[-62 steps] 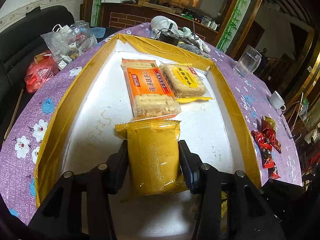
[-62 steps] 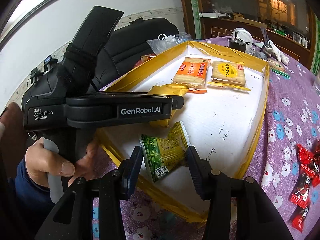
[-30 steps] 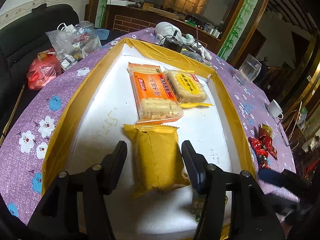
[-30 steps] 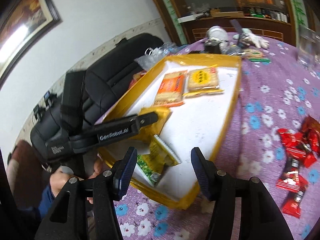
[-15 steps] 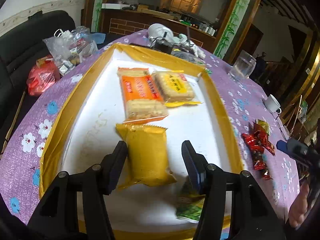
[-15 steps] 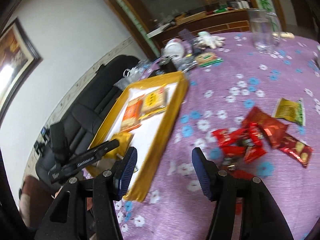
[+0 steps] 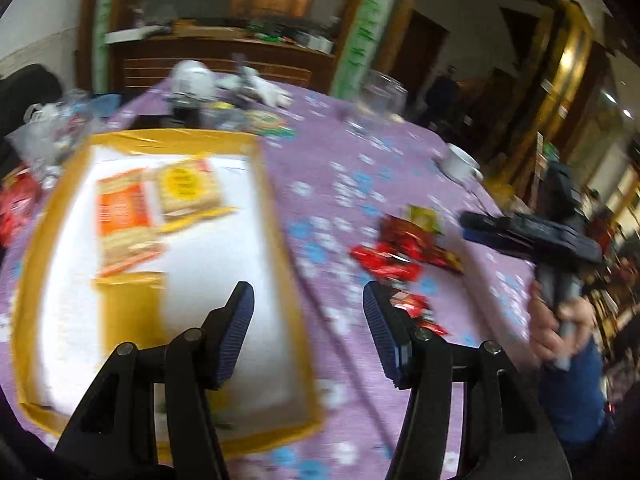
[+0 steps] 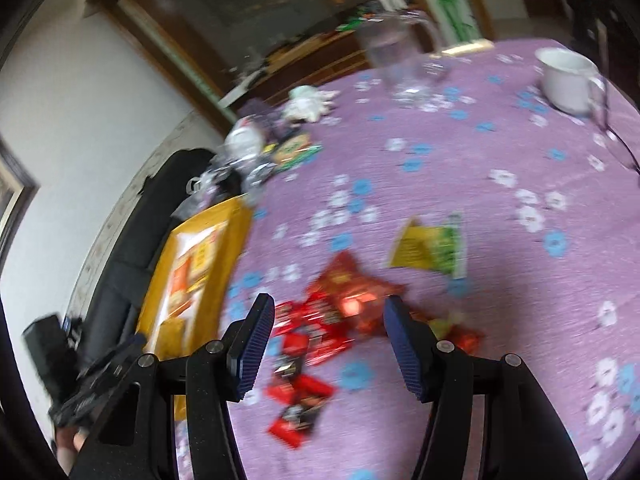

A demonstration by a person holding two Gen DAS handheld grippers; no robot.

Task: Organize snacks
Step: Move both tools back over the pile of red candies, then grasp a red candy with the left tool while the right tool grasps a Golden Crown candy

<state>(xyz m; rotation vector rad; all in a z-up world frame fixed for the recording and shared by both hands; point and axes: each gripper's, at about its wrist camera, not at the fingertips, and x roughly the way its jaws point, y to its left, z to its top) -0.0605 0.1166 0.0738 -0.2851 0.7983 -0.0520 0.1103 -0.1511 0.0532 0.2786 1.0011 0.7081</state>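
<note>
Hovering with fingers spread and empty, the right gripper (image 8: 329, 340) hangs over red snack packets (image 8: 320, 332) on the purple tablecloth (image 8: 460, 160); the left gripper (image 7: 306, 336), also spread, overhangs the yellow-rimmed tray's (image 7: 276, 216) right edge, near a yellow packet (image 7: 132, 312) inside.

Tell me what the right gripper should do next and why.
Probably lower the right gripper onto the red snack packets and close on one. Its jaws are open and empty right above that pile, which lies on the tablecloth, outside the tray.

Home dining room, floral purple tablecloth (image 8: 460, 168), wooden sideboard (image 7: 224, 60), white mug (image 8: 568, 80)
</note>
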